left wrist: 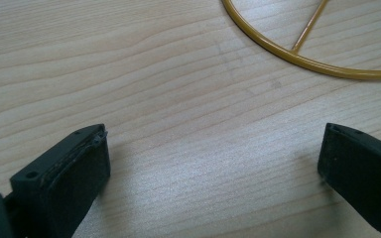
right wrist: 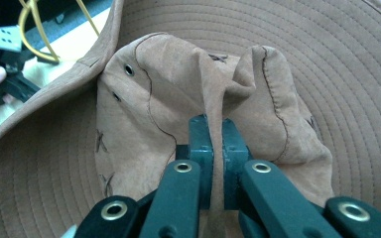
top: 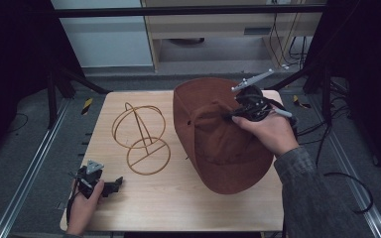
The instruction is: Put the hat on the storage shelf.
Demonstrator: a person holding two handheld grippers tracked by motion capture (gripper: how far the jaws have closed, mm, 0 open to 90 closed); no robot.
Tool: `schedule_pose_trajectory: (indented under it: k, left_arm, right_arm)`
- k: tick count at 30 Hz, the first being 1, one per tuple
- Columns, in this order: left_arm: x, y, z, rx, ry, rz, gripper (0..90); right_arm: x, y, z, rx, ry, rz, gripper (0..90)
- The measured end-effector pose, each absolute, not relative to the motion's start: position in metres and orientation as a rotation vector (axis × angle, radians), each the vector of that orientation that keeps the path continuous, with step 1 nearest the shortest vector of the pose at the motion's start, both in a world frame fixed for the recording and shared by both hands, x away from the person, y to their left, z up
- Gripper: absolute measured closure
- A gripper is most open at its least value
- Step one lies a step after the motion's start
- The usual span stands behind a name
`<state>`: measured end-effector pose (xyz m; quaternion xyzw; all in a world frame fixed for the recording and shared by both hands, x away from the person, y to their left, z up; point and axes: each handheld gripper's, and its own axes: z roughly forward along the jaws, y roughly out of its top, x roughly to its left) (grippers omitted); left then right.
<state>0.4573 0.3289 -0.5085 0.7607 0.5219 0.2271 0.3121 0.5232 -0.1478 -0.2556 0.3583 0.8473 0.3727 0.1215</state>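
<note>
Right gripper point(top: 230, 117) is clamped on a fold of fabric at the crown of the brown hat point(top: 218, 144); in the right gripper view the two jaws stand pressed together with a ridge of suede pinched between them. Hat sits at the right half of the wooden table point(top: 168, 198), brim spread wide, crown bunched up toward the grip. Left gripper point(top: 115, 184) rests low at the near left corner, jaws wide apart with nothing between them; its own view looks across bare wood to the base ring of the stand.

Wire hat stand point(top: 141, 139): gold, a globe-shaped cage on a round base, standing left of the hat and apart from it.

Judgement: step in hand looks like lifting the hat by its crown so it can go over the stand.

Notes for doing it well:
- Pinch is on a thin fold only. Soft suede may slide out; keep the jaws firmly shut and raise slowly.
- Brim is broad and floppy. Lift high enough that its lower edge clears the top of the cage before moving left, or it may knock the light stand over.
- Centre the crown over the cage before lowering.
- Left gripper is free; it could steady the base ring or support the brim.
</note>
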Motion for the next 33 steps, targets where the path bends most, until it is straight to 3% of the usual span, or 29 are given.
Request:
schedule_pose_trajectory:
  k: [20,33]
  left_arm:
    - [0.457,0.329,-0.508,2.011,1.379,0.596,0.0]
    - [0.457,0.329,-0.508,2.016,1.377,0.594,0.0]
  right_arm:
    - [0.523,-0.112,-0.201,0.945,2.416,1.169,88.3]
    - [0.518,-0.096,-0.194,0.903,2.398,1.251,88.5]
